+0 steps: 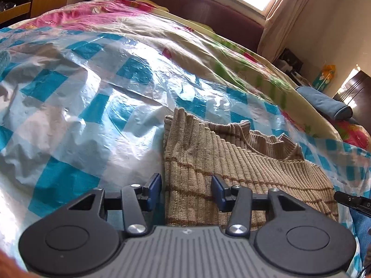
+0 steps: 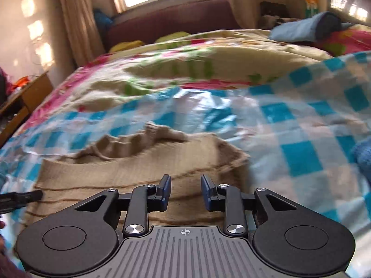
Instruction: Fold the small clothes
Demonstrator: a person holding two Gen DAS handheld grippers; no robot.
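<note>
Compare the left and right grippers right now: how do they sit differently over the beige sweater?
The left gripper straddles the sweater's left edge, one finger over the checkered plastic sheet; the right gripper sits fully over the knit, nearer its right side. The left's fingers look spread wider than the right's. The right wrist view is motion-blurred; the left wrist view is sharp. Both are open and hold nothing.

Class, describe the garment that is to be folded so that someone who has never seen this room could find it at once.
Start at the bed, spread with a blue-and-white checked plastic sheet. On that sheet, right in front of both tools, lies a small ribbed sweater. It is the only beige knit there, crossed by thin brown stripes, with a ribbed collar at its far end.
</note>
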